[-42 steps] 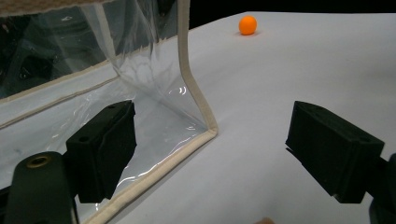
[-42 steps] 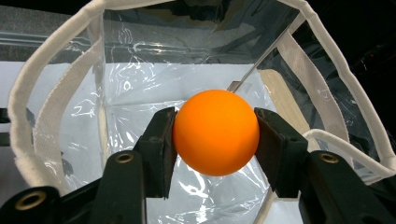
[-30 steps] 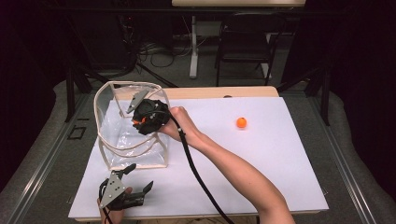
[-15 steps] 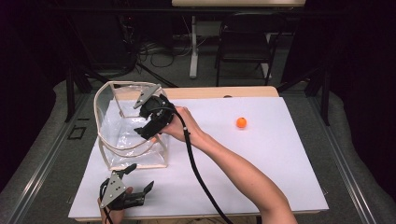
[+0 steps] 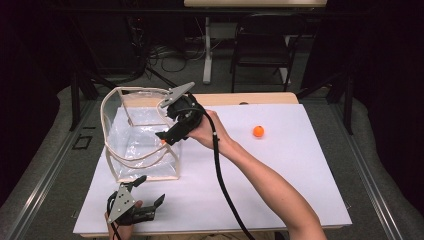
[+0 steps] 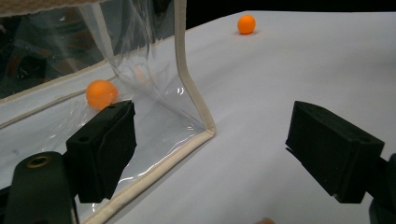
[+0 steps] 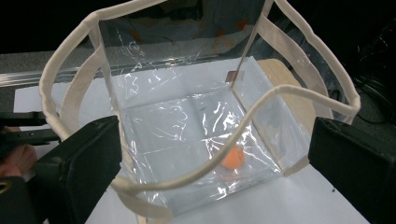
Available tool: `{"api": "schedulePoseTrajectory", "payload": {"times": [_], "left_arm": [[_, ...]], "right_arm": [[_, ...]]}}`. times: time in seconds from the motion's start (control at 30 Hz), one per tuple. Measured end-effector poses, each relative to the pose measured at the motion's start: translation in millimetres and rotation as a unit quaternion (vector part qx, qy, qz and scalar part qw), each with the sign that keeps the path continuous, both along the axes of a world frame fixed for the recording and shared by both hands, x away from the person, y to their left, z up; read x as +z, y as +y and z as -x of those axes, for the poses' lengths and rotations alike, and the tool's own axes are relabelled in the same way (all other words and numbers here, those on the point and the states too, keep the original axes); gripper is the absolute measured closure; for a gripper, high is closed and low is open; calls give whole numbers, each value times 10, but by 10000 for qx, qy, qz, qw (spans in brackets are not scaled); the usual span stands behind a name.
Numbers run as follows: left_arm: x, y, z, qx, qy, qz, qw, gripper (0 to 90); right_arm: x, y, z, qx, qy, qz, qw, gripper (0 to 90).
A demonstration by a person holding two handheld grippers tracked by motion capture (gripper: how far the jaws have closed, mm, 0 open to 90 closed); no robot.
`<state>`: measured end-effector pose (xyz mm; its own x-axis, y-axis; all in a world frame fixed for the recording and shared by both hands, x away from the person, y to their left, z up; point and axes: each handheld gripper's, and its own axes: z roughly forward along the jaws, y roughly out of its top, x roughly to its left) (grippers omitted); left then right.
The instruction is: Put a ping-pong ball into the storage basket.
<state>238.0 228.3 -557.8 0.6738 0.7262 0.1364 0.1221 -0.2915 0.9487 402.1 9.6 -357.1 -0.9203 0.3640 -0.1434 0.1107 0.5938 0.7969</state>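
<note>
Item one, a clear plastic tote bag with cream fabric trim and looped handles (image 5: pixel 142 145), is standing upright on the left part of the white-topped bench (image 5: pixel 280 180), its mouth gaping upward. Item two, a small orange ball (image 7: pixel 232 157), is lying on the bag's floor near one bottom corner; the left gripper view is showing it (image 6: pixel 101 93) through the clear wall. Item three, a second small orange ball (image 5: pixel 258 131), is sitting on the bare bench surface well apart from the bag, to its right. The right gripper (image 5: pixel 167 136), held in the person's right hand (image 5: pixel 202 131), is hovering over the bag's right rim and tilting down toward the opening; its fingers have just been opening and are standing wide apart with nothing between them. The left gripper (image 5: pixel 150 192) is resting low at the bench's near edge, just in front of the bag's near corner, fingers spread apart and gripping nothing.
</note>
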Motion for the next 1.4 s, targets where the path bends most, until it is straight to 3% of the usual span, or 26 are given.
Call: {"api": "schedulePoseTrajectory", "payload": {"times": [0.23, 0.4, 0.57, 1.4], "left_arm": [[2, -3, 1, 2, 1, -12, 10000, 157], [-7, -5, -27, 26, 51, 123, 9999, 157], [-1, -35, -13, -46, 12, 39, 10000, 157], [-4, -7, -22, -6, 19, 53, 10000, 157]], "right_arm": [[-29, -175, 2, -101, -23, -70, 9999, 16], [-64, -297, 6, -186, 25, -34, 9998, 11], [-145, -412, 21, -275, 39, -25, 9996, 9], [-600, -810, 170, -397, 144, 126, 9990, 6]]}}
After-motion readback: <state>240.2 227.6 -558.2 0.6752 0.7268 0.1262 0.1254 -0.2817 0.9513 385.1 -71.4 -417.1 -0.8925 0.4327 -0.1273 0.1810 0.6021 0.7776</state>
